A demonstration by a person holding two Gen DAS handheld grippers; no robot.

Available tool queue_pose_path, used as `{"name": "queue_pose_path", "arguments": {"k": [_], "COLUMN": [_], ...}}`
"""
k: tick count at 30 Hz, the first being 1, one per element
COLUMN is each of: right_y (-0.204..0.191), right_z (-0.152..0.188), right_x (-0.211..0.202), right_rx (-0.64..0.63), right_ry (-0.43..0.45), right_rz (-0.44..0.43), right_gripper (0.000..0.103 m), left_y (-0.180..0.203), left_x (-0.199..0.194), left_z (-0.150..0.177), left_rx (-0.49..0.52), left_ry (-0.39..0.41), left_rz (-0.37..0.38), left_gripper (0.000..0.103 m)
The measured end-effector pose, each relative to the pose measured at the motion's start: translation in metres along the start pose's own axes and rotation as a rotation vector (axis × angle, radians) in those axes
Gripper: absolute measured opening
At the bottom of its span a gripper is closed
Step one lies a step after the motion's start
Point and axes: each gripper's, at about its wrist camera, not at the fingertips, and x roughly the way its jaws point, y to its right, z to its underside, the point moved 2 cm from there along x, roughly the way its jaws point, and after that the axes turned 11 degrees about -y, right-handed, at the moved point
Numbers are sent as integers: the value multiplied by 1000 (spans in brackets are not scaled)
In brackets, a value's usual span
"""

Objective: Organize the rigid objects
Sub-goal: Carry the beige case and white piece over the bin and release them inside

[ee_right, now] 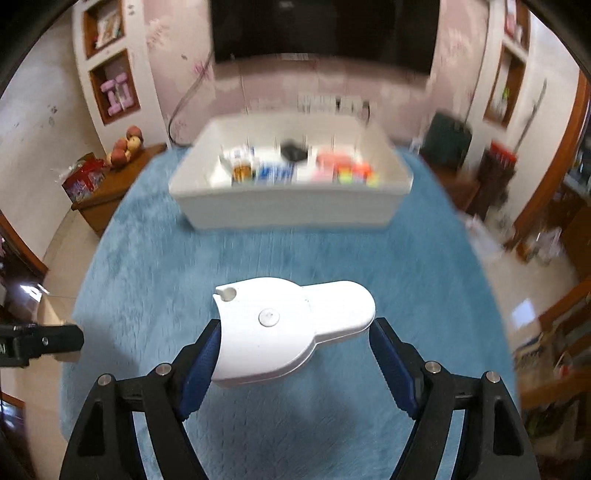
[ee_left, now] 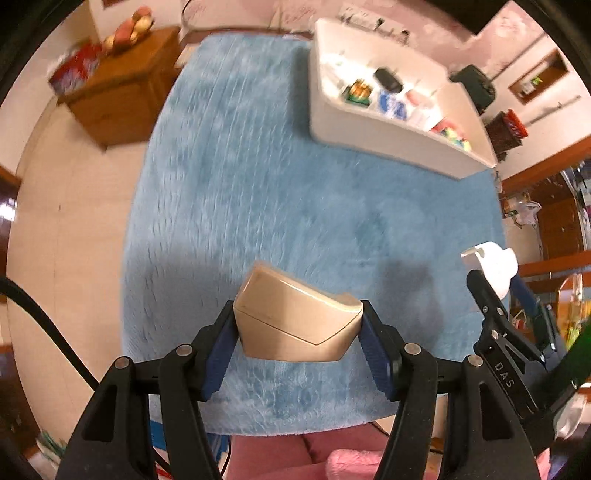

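Observation:
My left gripper point(ee_left: 298, 325) is shut on a beige angular plastic box point(ee_left: 295, 321) and holds it above the blue plush cloth point(ee_left: 240, 192). My right gripper point(ee_right: 295, 339) is shut on a flat white plastic object point(ee_right: 284, 328) with a round body and a rounded tab, held above the cloth. The right gripper with the white object also shows at the right edge of the left wrist view point(ee_left: 495, 273). A white divided organizer bin point(ee_right: 291, 206) with several small items stands on the far side of the cloth; it also shows in the left wrist view point(ee_left: 388, 129).
A wooden cabinet point(ee_left: 122, 99) with fruit and a red box stands at the far left. A dark television point(ee_right: 321, 29) hangs behind the bin. Wall shelves point(ee_right: 110, 62) and clutter point(ee_right: 546, 240) line the sides. Pink fabric point(ee_left: 314, 458) lies below the cloth's near edge.

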Motion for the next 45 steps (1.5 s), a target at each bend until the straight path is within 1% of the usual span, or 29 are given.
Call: {"name": "queue_pose_path", "arguments": {"k": [2, 4, 5, 8, 10, 15, 16, 17, 19, 22, 23, 25, 26, 27, 30, 34, 39, 43, 45], "right_y": [-3, -2, -2, 2, 6, 23, 25, 33, 35, 48, 57, 60, 70, 70, 83, 98, 115, 123, 127], "right_z": [-9, -25, -25, -42, -51, -79, -82, -96, -101, -121, -134, -139, -153, -153, -175, -198, -223, -233, -238], "right_x": [-11, -31, -31, -47, -52, -61, -62, -63, -64, -64, -63, -62, -60, -60, -54, -42, -15, 9, 27], "right_rx": [-21, -37, -37, -47, -54, -47, -49, -55, -57, -63, -64, -64, -66, -66, -78, -81, -75, -84, -86], "right_ry": [37, 97, 97, 157, 177, 217, 224, 247, 255, 287, 305, 311, 328, 328, 351, 361, 341, 316, 292], "right_rz": [20, 37, 37, 47, 50, 15, 11, -2, -5, -15, -25, -29, -39, -39, -51, -74, -125, -161, -194], "right_gripper": [80, 80, 80, 80, 80, 80, 80, 80, 80, 80, 80, 80, 80, 80, 80, 80, 80, 80, 80], "left_y": [8, 20, 25, 39, 50, 71, 75, 79, 87, 100, 106, 115, 120, 124, 139, 158, 173, 179, 182], "left_x": [-13, -19, -24, -32, -37, -48, -49, -50, -52, -56, -58, -62, -63, -65, -70, -76, -71, -57, -50], "left_z": [-10, -19, -24, -38, -48, -71, -76, -82, -93, -109, -116, -126, -133, -137, -155, -176, -204, -223, -231], "left_rx": [30, 55, 66, 106, 130, 165, 164, 162, 157, 152, 151, 152, 152, 151, 152, 152, 135, 119, 114], "left_ry": [30, 56, 68, 108, 132, 190, 197, 205, 214, 234, 245, 260, 267, 270, 304, 361, 409, 417, 414], "left_rz": [-5, -5, -5, -23, -45, -97, -104, -111, -117, -130, -138, -146, -148, -149, -149, -190, -251, -307, -329], "left_gripper": [66, 66, 66, 66, 66, 66, 66, 66, 66, 66, 66, 66, 66, 66, 66, 66, 67, 67, 67]}}
